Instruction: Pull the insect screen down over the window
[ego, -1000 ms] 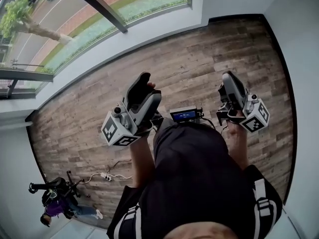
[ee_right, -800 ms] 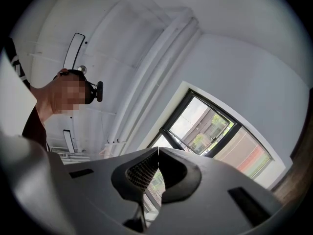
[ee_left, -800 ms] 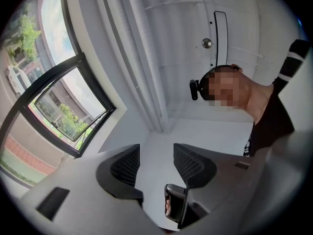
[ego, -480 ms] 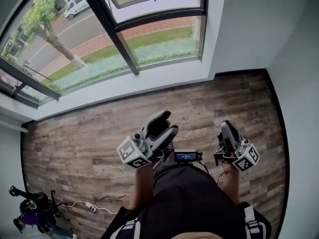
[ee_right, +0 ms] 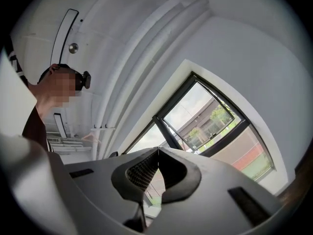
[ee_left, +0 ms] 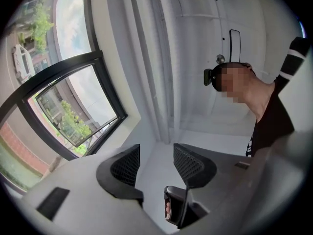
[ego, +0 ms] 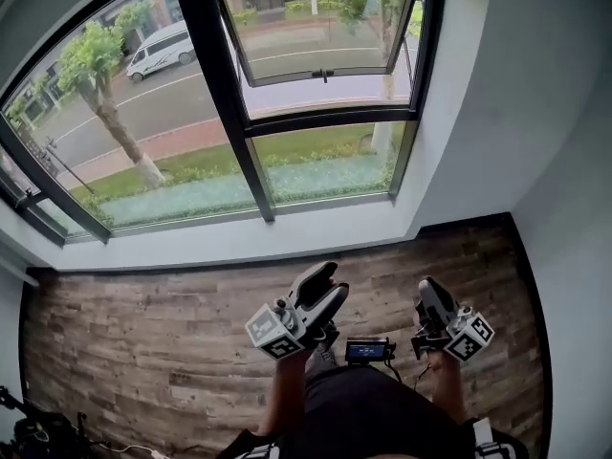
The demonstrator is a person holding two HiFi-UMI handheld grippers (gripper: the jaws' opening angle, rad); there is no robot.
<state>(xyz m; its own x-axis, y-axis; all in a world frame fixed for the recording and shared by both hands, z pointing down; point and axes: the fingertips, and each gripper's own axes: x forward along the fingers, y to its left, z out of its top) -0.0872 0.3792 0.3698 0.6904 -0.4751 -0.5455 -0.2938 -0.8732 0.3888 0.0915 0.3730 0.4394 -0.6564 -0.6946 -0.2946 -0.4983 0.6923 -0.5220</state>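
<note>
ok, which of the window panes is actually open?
The upper right sash: its bottom edge stands tilted outward. The pane below it and the big left pane sit closed.

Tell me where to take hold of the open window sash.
Probably the small dark handle at the middle of the bottom rail of the sash: it is the only part that sticks out. The sash tilts outward at the bottom, so the handle faces the room. Come from inside, reaching out and up.
</note>
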